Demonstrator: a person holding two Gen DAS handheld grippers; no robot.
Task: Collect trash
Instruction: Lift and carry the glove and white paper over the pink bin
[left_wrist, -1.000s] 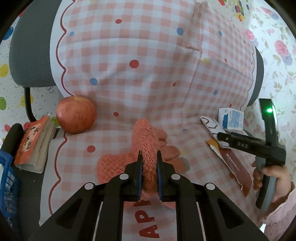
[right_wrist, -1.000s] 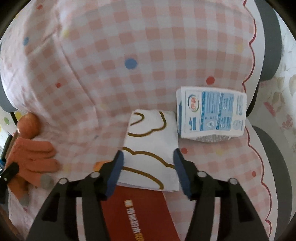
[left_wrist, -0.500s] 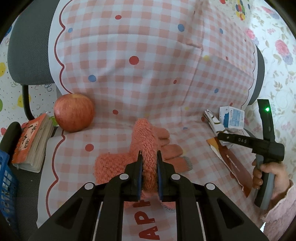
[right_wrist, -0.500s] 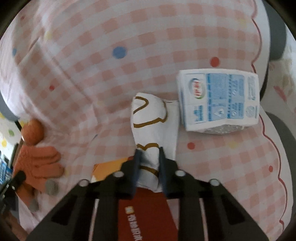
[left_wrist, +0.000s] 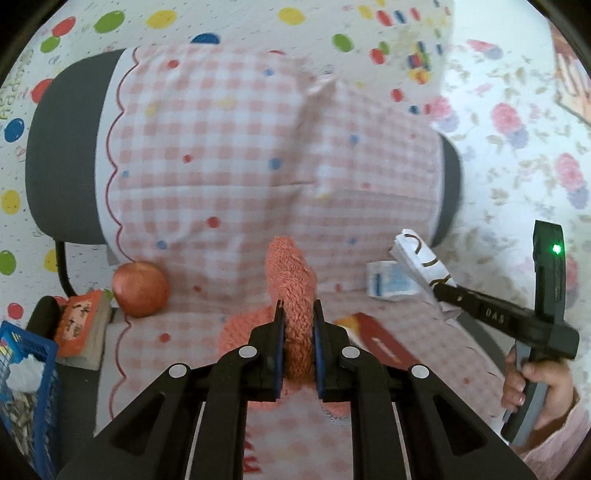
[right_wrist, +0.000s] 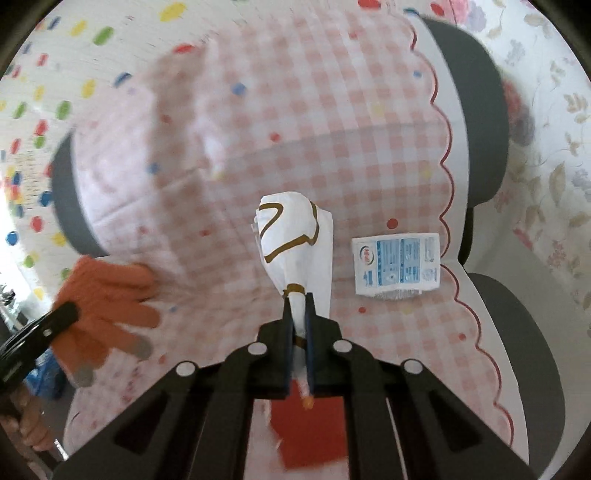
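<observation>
My left gripper (left_wrist: 297, 314) is shut on an orange knitted glove (left_wrist: 291, 273) and holds it above the pink checked cloth (left_wrist: 240, 155). The glove also shows in the right wrist view (right_wrist: 107, 291). My right gripper (right_wrist: 299, 301) is shut on a white wrapper with brown lines (right_wrist: 291, 240), lifted off the cloth. The wrapper shows in the left wrist view (left_wrist: 421, 258) too. A small blue and white carton (right_wrist: 397, 264) lies on the cloth to its right. A red packet (right_wrist: 310, 424) lies under my right gripper.
A red apple (left_wrist: 139, 288) and a small orange book (left_wrist: 83, 332) sit at the cloth's left edge. A blue basket (left_wrist: 26, 391) holding scraps stands at the far left. The cloth covers a grey chair (left_wrist: 59, 155).
Both grippers have risen and pulled back. My right gripper shut on the white wrapper and lifted it. The glove has come up with my left gripper.
</observation>
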